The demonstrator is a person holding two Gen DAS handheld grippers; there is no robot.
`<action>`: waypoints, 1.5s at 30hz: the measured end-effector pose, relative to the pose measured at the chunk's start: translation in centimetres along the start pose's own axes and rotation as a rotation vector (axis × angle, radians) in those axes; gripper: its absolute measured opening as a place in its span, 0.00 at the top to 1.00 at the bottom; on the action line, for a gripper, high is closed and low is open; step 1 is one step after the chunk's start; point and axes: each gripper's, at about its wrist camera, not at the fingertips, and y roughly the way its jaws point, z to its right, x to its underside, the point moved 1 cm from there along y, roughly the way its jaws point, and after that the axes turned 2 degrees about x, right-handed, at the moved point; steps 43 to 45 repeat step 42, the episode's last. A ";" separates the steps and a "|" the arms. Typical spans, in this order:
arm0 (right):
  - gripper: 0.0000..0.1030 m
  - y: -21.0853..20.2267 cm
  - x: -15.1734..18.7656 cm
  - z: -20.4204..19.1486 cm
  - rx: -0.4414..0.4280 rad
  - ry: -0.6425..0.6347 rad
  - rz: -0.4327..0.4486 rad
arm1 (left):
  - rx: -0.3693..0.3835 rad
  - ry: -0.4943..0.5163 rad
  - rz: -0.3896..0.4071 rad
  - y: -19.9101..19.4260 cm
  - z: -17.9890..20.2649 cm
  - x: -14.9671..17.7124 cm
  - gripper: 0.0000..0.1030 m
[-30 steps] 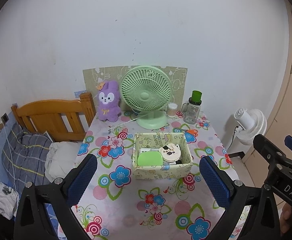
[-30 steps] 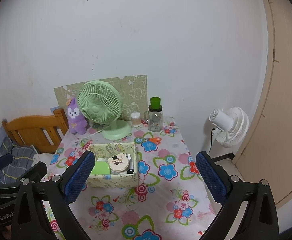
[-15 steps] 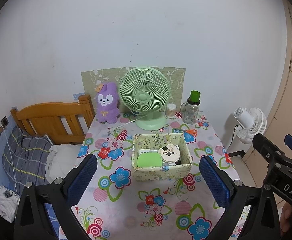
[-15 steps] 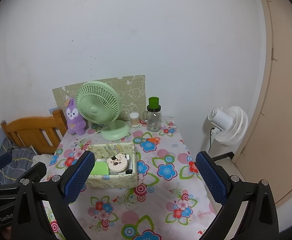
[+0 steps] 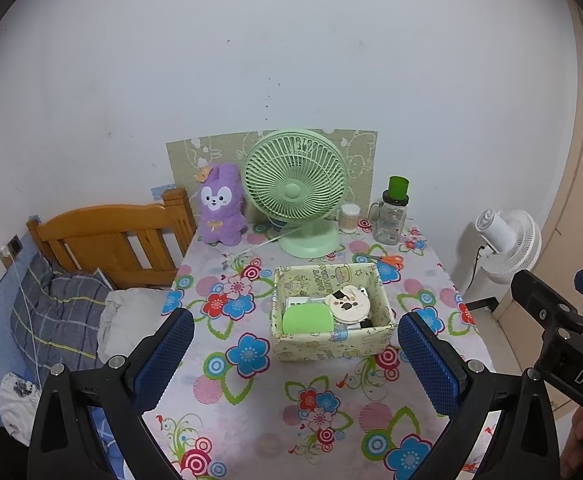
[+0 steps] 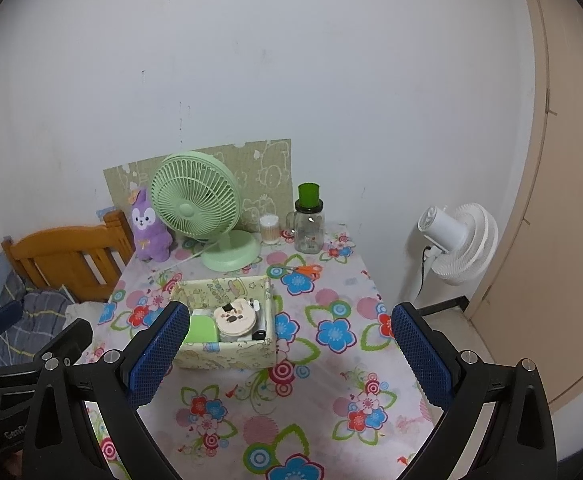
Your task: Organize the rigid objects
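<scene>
Both claws, the left gripper (image 5: 295,356) and the right gripper (image 6: 289,354), were spread wide and held nothing, because the small things already sat in the paper box (image 5: 331,346) on the table (image 5: 251,412).

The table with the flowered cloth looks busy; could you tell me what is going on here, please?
A person holds two grippers above the near end of the table, and neither is touching anything. The left gripper and the right gripper are both open and empty. A patterned box in the middle already holds a green case and a round cream case. Orange scissors lie loose behind the box, near the green fan and the jar.
</scene>
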 end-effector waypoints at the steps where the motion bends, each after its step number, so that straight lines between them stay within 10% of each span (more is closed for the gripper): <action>1: 0.01 0.0 0.0 -0.1 0.001 0.001 -0.001 | 0.002 0.000 0.000 0.0 0.0 0.0 0.00; 45: 0.01 0.0 -1.5 -1.3 0.014 -0.006 0.029 | 0.021 -0.003 0.012 0.4 -1.0 -1.4 0.00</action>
